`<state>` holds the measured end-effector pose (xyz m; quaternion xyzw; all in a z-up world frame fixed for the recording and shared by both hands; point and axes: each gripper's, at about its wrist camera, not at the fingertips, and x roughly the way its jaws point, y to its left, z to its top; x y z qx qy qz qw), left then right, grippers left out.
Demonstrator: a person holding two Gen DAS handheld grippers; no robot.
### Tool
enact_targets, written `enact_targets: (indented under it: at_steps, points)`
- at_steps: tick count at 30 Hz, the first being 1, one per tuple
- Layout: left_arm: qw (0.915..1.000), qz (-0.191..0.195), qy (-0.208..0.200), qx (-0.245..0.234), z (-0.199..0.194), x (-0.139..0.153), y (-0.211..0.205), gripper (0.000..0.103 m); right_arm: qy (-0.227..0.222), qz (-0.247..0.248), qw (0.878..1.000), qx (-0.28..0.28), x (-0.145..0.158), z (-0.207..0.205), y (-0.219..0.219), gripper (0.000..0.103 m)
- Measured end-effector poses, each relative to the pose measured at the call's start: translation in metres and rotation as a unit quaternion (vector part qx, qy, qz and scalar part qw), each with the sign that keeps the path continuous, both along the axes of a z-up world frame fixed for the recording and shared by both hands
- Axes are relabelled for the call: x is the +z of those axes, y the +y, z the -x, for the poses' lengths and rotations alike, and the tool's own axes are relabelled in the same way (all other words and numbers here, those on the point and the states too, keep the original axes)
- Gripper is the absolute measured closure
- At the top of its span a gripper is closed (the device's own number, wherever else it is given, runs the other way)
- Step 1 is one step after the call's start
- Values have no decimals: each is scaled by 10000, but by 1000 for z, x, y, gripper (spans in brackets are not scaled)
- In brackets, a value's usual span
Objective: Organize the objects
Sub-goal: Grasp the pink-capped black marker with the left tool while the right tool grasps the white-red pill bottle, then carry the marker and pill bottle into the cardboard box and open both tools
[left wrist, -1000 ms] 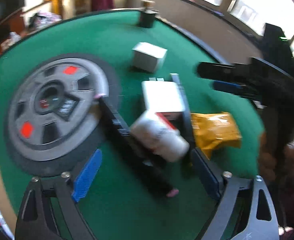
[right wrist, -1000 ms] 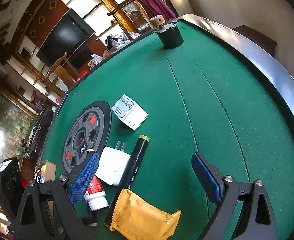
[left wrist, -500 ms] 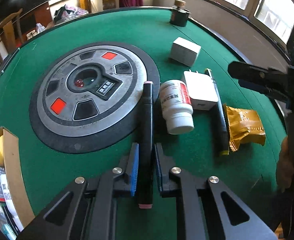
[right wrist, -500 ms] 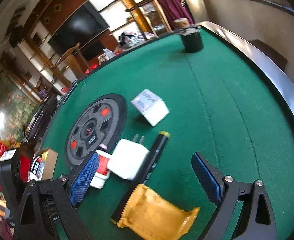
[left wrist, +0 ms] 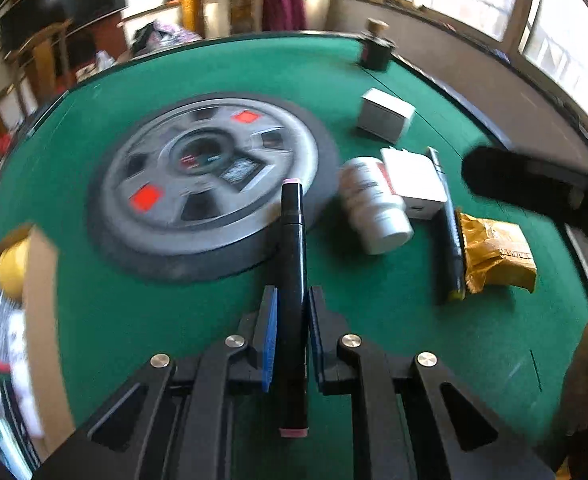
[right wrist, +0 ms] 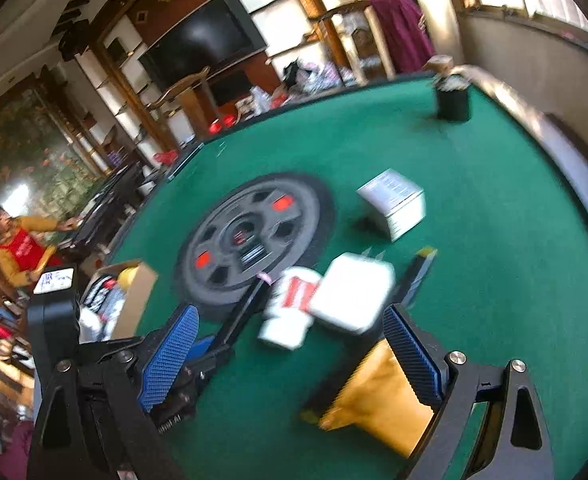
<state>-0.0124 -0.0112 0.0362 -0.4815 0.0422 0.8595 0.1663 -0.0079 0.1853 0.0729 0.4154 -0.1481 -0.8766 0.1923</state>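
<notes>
Since the earlier frame left gripper [left wrist: 289, 336] has clamped the black marker [left wrist: 292, 264], which points at the grey dial [left wrist: 213, 184]. Right gripper [right wrist: 289, 356] hangs wide, empty, over the yellow packet [right wrist: 378, 404]. White bottle [left wrist: 374, 208], charger [left wrist: 414, 180] and second marker [left wrist: 448, 224] lie blurred on green table [left wrist: 374, 320]; cardboard box [left wrist: 41, 320] is cut off at the left.

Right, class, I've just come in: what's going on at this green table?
A person is tidying with two handheld grippers. The left gripper is shut on a black marker with pink ends. The right gripper is open above the yellow packet. A white bottle, charger, small box and second marker lie on the felt.
</notes>
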Motion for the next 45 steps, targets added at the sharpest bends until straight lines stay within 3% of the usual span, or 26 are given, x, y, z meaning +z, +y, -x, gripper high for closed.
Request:
enact_targets:
  at_steps: [2,6,11,13,18,19,22,31,45]
  points:
    - [9997,-144,47,186,-8,6,-20,89,-231,88,9995,183,-5,3,-14,7]
    - [9988,-310,124,372,-19,12,-43,89,-601,-268,9973,327,-16,16,-46,7]
    - [9977,-451,91,503,-29,6,-63,89,-982,-663,9930,-22,-33,39,-56,8]
    - [9970,-546,104,530,-31,7,-64,89,-987,-890,9910,-144,-35,47,-60,14]
    - [9958,-733,250,481,-39,15,-65,89,-846,-1821,9792,-296,-41,56,-78,64]
    - [9956,-761,249,493,-39,15,-66,89,-783,-1950,9772,-309,-41,55,-81,66]
    - [9944,-854,288,554,-43,18,-72,89,-696,-2056,9758,-268,-40,50,-85,66]
    - [9902,-932,675,795,-71,43,-98,89,-438,-1604,9860,-129,-11,16,-80,66]
    - [9774,-1003,1091,1509,-150,71,-178,89,-58,-998,9912,870,33,-42,-154,65]
